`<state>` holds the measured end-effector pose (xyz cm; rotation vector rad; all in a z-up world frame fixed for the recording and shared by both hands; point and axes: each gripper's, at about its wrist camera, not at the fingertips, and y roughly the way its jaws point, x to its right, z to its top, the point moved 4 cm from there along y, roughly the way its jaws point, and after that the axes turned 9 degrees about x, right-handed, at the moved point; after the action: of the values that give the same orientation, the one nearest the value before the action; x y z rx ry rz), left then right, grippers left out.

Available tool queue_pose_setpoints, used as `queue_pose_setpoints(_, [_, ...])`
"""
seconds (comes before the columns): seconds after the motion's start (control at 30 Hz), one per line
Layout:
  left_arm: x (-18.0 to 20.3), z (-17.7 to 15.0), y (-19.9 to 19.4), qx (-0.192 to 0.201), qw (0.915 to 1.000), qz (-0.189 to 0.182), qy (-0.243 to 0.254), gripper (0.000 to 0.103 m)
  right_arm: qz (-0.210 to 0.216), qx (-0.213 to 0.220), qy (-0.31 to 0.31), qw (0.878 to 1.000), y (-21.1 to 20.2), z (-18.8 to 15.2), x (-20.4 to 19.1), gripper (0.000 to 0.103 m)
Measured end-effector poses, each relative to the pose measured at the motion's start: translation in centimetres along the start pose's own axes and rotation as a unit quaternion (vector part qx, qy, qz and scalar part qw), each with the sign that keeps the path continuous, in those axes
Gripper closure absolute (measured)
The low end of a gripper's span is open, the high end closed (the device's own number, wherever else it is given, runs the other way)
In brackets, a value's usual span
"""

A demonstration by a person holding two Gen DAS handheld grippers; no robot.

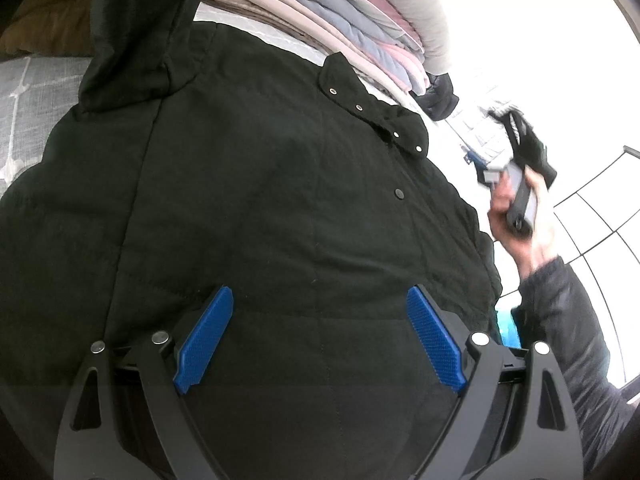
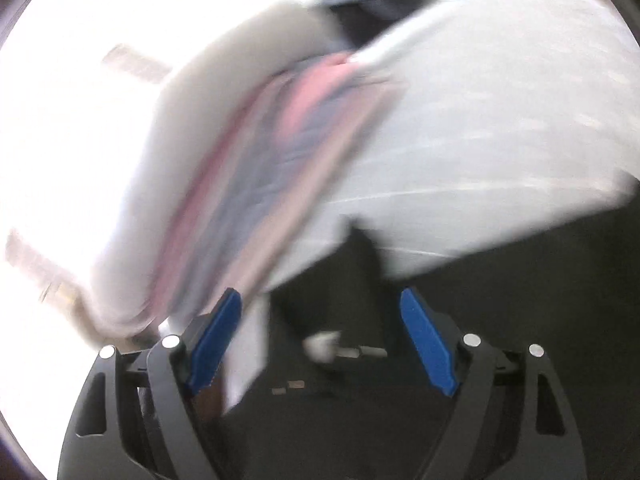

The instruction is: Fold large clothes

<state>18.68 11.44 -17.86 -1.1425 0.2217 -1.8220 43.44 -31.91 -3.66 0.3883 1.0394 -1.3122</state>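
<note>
A large black padded jacket (image 1: 256, 208) with a snap-button placket lies spread on the light bed cover, its hood (image 1: 136, 32) at the upper left. My left gripper (image 1: 320, 296) is open just above the jacket's lower part, holding nothing. My right gripper (image 2: 322, 298) is open and empty; its view is motion-blurred and shows the black jacket (image 2: 500, 320) below with some snaps. In the left wrist view the right gripper (image 1: 520, 184) shows in the person's hand beyond the jacket's right edge, its fingers blurred.
A stack of folded pink, blue and beige clothes (image 1: 340, 20) lies behind the jacket, also blurred in the right wrist view (image 2: 260, 160). A brown garment (image 1: 48, 24) sits at the far left. The grey bed cover (image 1: 28, 96) shows at the left.
</note>
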Motion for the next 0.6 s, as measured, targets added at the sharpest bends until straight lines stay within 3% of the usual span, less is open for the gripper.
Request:
queue_pose_setpoints(0.07, [0.0,0.0,0.1,0.0,1.0,0.001,0.001,0.017,0.001,-0.048,0.006,0.999,3.9,-0.9,0.4,0.023])
queue_pose_setpoints(0.17, [0.1,0.0,0.1,-0.001,1.0,0.001,0.004,0.017,-0.079,-0.111,0.058,0.989,8.2,-3.1,6.7,0.025])
queue_pose_setpoints(0.23, [0.0,0.1,0.1,-0.002,1.0,0.001,0.004,0.017,-0.04,-0.08,0.093,0.992,7.0,-2.6,7.4,0.028])
queue_pose_setpoints(0.37, [0.0,0.2,0.1,-0.003,1.0,0.002,0.005,0.017,0.016,-0.028,0.062,0.998,4.4,-0.9,4.3,0.027])
queue_pose_setpoints(0.43, [0.0,0.2,0.2,-0.003,1.0,0.003,0.005,0.017,0.048,0.002,0.051,0.998,4.3,0.4,2.6,0.021])
queue_pose_setpoints(0.47, [0.0,0.2,0.2,-0.003,1.0,0.004,0.006,0.017,0.05,0.013,0.047,0.998,4.4,0.8,2.4,0.009])
queue_pose_setpoints(0.5, [0.1,0.1,0.2,-0.003,1.0,0.004,0.007,0.016,0.038,0.017,0.041,0.998,4.9,0.9,2.8,0.007])
queue_pose_setpoints(0.57, [0.2,0.1,0.4,-0.004,0.9999,0.006,0.01,0.016,-0.051,-0.038,0.034,0.997,8.4,-0.6,5.6,0.007])
queue_pose_setpoints(0.6, [0.2,0.1,0.4,-0.003,0.9999,0.006,0.012,0.016,-0.062,-0.047,0.026,0.997,8.9,-0.9,6.5,0.007])
